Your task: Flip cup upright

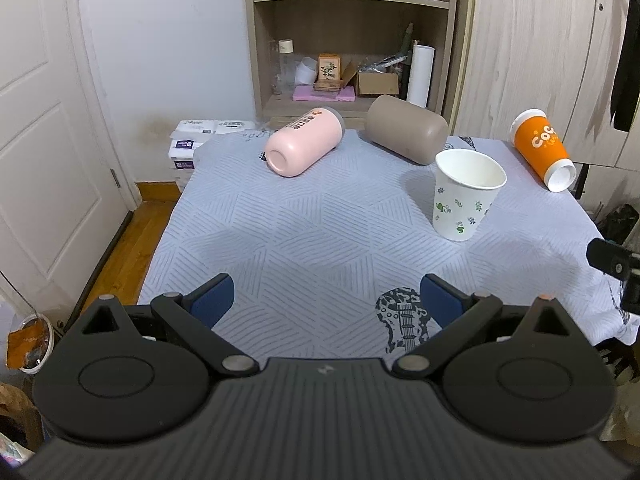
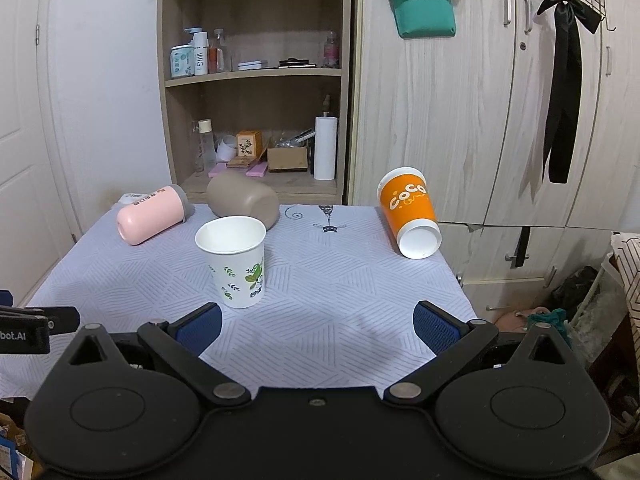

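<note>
A white paper cup with green leaves [image 1: 466, 194] [image 2: 234, 260] stands upright, mouth up, on the cloth-covered table [image 1: 312, 240] [image 2: 340, 272]. A pink cup [image 1: 304, 146] [image 2: 154, 218] lies on its side at the back left. A taupe cup [image 1: 406, 128] [image 2: 244, 199] lies on its side behind the paper cup. An orange cup [image 1: 540, 146] [image 2: 410, 212] lies on its side at the back right. My left gripper [image 1: 326, 298] is open and empty over the near edge. My right gripper [image 2: 318, 326] is open and empty, near the paper cup.
A wooden shelf unit [image 1: 352, 36] [image 2: 256, 76] with bottles, boxes and a paper roll stands behind the table. Wardrobe doors [image 2: 480, 100] are at the right, a white door [image 1: 44, 140] at the left. Tissue packs [image 1: 196, 140] sit by the table's far left corner.
</note>
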{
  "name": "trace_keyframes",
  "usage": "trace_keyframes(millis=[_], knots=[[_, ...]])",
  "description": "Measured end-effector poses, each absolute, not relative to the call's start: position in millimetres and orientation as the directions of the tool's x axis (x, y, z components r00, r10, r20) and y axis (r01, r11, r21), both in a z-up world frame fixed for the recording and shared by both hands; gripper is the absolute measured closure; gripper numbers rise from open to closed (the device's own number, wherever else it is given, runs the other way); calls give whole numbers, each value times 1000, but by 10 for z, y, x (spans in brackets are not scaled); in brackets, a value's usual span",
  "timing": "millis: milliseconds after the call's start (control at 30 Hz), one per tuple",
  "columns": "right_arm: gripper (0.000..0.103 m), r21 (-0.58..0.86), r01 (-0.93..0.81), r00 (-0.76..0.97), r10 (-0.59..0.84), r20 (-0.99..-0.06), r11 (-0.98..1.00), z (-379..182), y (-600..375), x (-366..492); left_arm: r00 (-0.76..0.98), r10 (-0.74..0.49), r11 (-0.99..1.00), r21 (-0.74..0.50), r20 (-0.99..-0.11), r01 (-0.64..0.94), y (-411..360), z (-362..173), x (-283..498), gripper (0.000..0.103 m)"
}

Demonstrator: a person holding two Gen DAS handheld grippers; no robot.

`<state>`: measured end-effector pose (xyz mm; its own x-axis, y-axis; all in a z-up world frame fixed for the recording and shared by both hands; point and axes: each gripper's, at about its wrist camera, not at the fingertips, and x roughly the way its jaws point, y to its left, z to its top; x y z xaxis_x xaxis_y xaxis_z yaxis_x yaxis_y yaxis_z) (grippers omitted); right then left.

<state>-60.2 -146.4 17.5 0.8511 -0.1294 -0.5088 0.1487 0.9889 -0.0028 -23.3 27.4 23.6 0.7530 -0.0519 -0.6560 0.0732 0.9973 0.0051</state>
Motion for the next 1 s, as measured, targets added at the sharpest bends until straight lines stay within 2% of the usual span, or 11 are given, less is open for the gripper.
trace_keyframes(millis=[267,1000], knots=[[0,-13,151,850,-137,-509,988,169,-1454,-596,745,-18,997,46,-667,66,240,214,-237,2],[0,-21,148,853,-138,-503,989,203,-1415,-630,759,-6,996,60,-651,59,234,231,-255,2]])
